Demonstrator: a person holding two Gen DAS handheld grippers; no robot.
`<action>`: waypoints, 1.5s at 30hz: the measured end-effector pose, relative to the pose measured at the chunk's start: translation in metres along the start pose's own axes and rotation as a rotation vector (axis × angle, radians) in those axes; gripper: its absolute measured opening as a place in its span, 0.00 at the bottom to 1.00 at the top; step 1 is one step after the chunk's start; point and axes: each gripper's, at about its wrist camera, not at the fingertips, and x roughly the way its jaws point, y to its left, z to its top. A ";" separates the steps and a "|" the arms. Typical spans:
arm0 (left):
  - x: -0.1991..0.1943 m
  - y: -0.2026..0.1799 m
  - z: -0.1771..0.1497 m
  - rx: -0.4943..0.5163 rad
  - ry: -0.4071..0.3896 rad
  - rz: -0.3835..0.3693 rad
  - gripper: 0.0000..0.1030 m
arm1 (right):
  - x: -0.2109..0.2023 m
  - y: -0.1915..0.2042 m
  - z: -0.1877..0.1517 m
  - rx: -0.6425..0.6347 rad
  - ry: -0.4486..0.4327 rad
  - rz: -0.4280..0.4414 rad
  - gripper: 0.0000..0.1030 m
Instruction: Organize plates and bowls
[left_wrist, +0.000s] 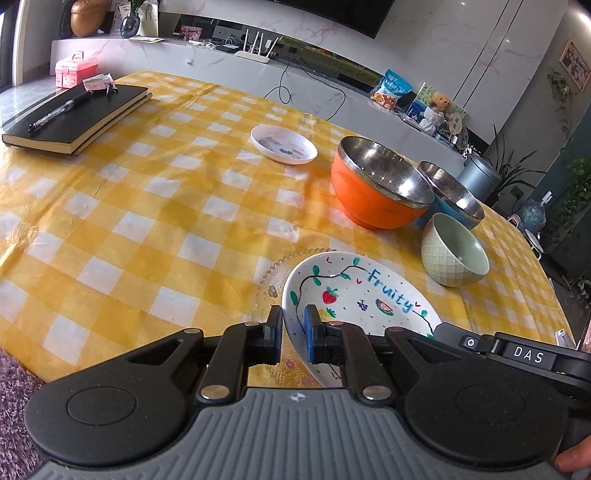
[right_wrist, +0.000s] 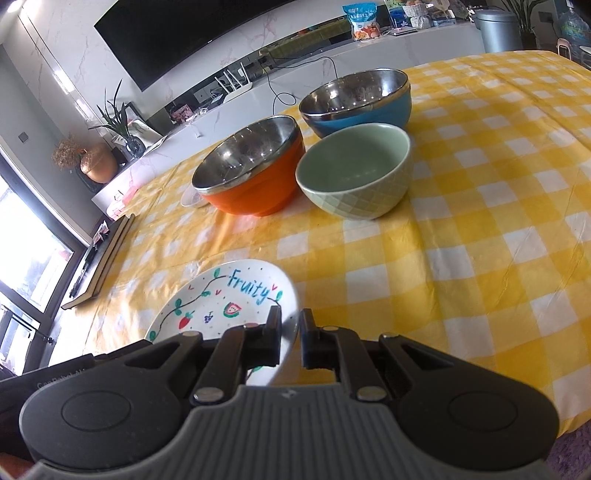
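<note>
A white plate painted with fruit and the word "Fruity" (left_wrist: 354, 291) (right_wrist: 229, 295) lies tilted over a clear glass plate with a beaded rim (left_wrist: 269, 280). My left gripper (left_wrist: 293, 317) is shut on its left rim. On the opposite rim my right gripper (right_wrist: 290, 321) is shut too. Behind stand an orange steel-lined bowl (left_wrist: 369, 199) (right_wrist: 255, 184), a blue one (left_wrist: 454, 195) (right_wrist: 362, 107) and a green ceramic bowl (left_wrist: 454, 251) (right_wrist: 354, 173). A small white dish (left_wrist: 283, 144) (right_wrist: 190, 199) lies further back, half hidden by the orange bowl in the right wrist view.
A black notebook (left_wrist: 77, 114) (right_wrist: 99, 266) with a pen on it lies at the far left of the yellow checked tablecloth (left_wrist: 147, 221). A pink box (left_wrist: 74, 70) sits on the ledge beyond. A purple rug (left_wrist: 14, 384) lies below the table's near edge.
</note>
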 end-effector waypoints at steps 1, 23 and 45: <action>0.000 0.000 0.000 0.003 -0.001 0.004 0.13 | 0.000 0.001 0.000 -0.007 -0.002 -0.001 0.08; 0.001 -0.003 -0.004 0.094 -0.019 0.087 0.13 | 0.013 0.022 -0.006 -0.118 0.021 -0.052 0.08; -0.002 -0.001 -0.003 0.108 -0.043 0.111 0.19 | 0.013 0.026 -0.010 -0.158 0.001 -0.064 0.20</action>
